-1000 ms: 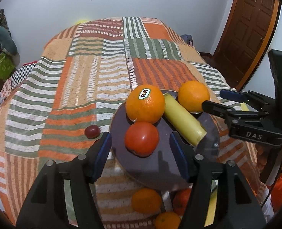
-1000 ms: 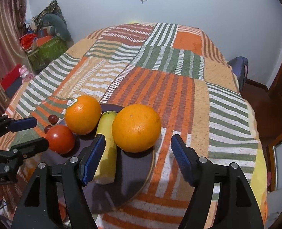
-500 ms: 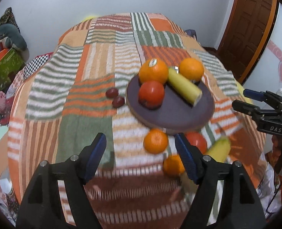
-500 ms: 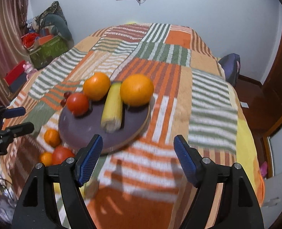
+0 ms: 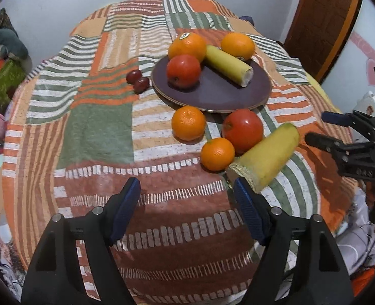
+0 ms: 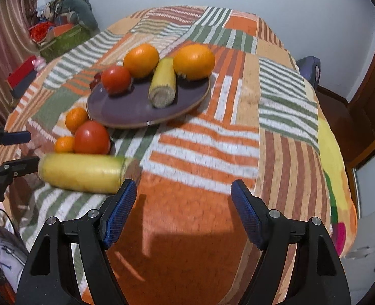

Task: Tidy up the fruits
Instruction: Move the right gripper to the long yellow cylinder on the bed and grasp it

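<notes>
A dark purple plate on the patchwork cloth holds two oranges, a red tomato and a yellow banana piece. In front of the plate lie two small oranges, a second tomato and a bigger banana piece. Two dark grapes lie left of the plate. My left gripper is open and empty, near the front edge. My right gripper is open and empty, right of the big banana piece.
The striped patchwork cloth covers the whole table. A wooden door stands at the back right. Boxes and clutter sit on the floor at the left. The white wall is behind the table.
Both grippers have pulled back from the plate toward the table's front edge. The fruits lying in front of the plate have come into full view.
</notes>
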The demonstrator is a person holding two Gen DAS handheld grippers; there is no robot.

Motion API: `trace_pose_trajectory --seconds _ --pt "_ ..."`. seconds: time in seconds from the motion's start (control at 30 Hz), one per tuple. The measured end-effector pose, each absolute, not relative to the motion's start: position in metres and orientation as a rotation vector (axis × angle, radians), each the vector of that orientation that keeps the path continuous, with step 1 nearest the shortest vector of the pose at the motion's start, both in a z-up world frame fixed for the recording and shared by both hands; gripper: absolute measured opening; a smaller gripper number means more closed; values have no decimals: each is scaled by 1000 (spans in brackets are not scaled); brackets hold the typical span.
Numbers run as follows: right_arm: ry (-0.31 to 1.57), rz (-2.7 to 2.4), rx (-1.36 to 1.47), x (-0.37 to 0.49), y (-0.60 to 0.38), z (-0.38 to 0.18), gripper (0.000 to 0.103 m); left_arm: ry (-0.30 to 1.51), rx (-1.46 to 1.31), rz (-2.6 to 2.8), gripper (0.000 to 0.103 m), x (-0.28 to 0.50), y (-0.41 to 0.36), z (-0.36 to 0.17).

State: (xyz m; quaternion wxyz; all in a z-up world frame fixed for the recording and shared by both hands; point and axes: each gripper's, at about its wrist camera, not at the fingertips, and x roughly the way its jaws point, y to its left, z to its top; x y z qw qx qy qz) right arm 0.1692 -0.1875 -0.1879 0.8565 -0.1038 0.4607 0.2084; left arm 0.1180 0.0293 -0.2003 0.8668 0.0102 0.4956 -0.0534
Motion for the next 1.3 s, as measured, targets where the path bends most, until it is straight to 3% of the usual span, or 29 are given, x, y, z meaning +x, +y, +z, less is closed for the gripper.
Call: trace_pose_trajectory --seconds 0.6,0.8,1.17,1.3 --pt "933 391 -150 164 -212 -168 75 993 60 -297 78 148 -49 -186" --pt "912 424 -93 171 -191 -162 96 940 -1 -216 78 140 -10 -173" --pt "968 419 -255 175 -138 -199 96 978 -113 -51 78 134 67 -189" --pt "1009 443 -181 180 -162 -197 88 969 -105 -68 78 139 62 -189"
